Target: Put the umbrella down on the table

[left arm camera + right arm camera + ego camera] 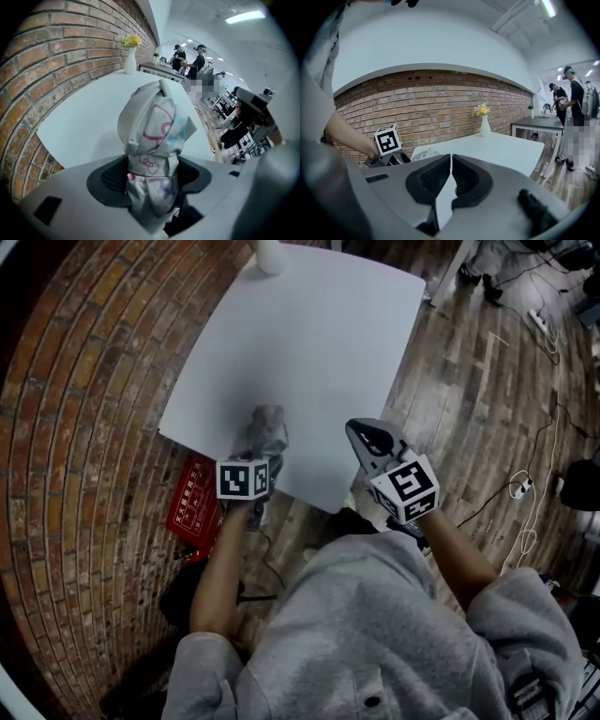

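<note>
A folded white umbrella (pixel 152 140) with pink and blue print sticks out between the jaws of my left gripper (pixel 150 176), which is shut on it. In the head view the umbrella (pixel 265 430) hangs over the near edge of the white table (pixel 309 343), held by the left gripper (pixel 255 460). My right gripper (pixel 367 442) hovers over the table's near right edge, about a hand's width to the right of the umbrella. Its jaws (pixel 450 180) are shut with nothing between them. The umbrella (pixel 425 153) shows small beside the left gripper's marker cube (pixel 388 139).
A white vase with yellow flowers (pixel 130 55) stands at the table's far edge by the brick wall (pixel 431 108). A red printed sheet (pixel 192 505) lies on the floor under the table's near left edge. People stand at a dark table (pixel 536 123) to the right.
</note>
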`<state>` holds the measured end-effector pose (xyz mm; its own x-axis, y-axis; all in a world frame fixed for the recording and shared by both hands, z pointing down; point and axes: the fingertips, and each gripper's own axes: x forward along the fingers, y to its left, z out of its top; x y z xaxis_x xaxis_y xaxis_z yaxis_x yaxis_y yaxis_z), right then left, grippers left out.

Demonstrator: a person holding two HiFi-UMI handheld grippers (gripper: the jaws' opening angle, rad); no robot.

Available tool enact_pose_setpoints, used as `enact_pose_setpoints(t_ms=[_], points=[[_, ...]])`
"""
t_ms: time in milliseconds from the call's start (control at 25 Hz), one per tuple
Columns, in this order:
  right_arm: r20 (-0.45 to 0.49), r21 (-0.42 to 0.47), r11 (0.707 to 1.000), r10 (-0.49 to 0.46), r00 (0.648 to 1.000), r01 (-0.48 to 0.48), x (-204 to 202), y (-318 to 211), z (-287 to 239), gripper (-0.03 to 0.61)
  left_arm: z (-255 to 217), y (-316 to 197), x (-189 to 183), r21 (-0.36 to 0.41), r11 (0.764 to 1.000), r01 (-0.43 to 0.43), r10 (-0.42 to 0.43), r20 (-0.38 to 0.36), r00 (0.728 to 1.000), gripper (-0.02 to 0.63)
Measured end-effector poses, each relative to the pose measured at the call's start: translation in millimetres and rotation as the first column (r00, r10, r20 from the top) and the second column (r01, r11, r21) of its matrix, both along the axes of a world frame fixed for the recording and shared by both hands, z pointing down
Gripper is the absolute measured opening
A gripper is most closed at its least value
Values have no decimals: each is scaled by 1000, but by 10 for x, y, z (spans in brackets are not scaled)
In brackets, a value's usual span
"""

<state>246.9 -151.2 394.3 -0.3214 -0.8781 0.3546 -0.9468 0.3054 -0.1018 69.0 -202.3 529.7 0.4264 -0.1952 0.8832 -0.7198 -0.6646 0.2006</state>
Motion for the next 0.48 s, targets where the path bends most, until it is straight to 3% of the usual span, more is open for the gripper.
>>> enact_pose_setpoints(t_ms=[480], points=[[39,-25,999,34,999,-33,453,-278,144,29,151,-328,698,-43,994,-97,100,58,993,293]])
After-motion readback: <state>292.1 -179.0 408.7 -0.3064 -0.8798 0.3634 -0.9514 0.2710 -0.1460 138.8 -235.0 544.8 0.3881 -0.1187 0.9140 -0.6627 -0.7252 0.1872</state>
